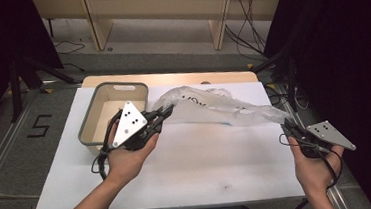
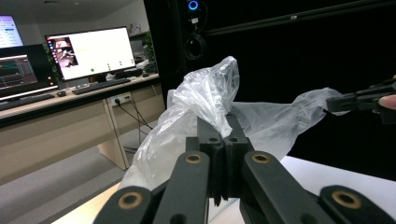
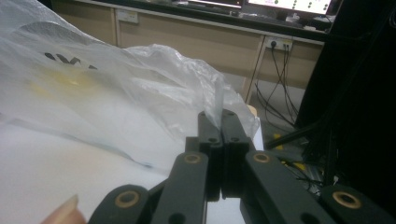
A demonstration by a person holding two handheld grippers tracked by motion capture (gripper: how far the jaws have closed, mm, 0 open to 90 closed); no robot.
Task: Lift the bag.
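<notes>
A clear plastic bag [image 1: 214, 107] stretches over the white table [image 1: 179, 175] between the 2 claws: the left claw [image 1: 166, 111] is pressed together on the bag's end beside the grey bin [image 1: 87, 124], and the right claw [image 1: 288, 126] is pinching the bag's other end near the table's right edge. The left gripper view shows a bunch of the bag [image 2: 210, 93] standing up from its jaws, with the other claw [image 2: 355, 100] gripping the far end and monitors [image 2: 91, 51] on a desk behind. The right gripper view shows dark print [image 3: 65, 60] on the bag [image 3: 116, 84].
</notes>
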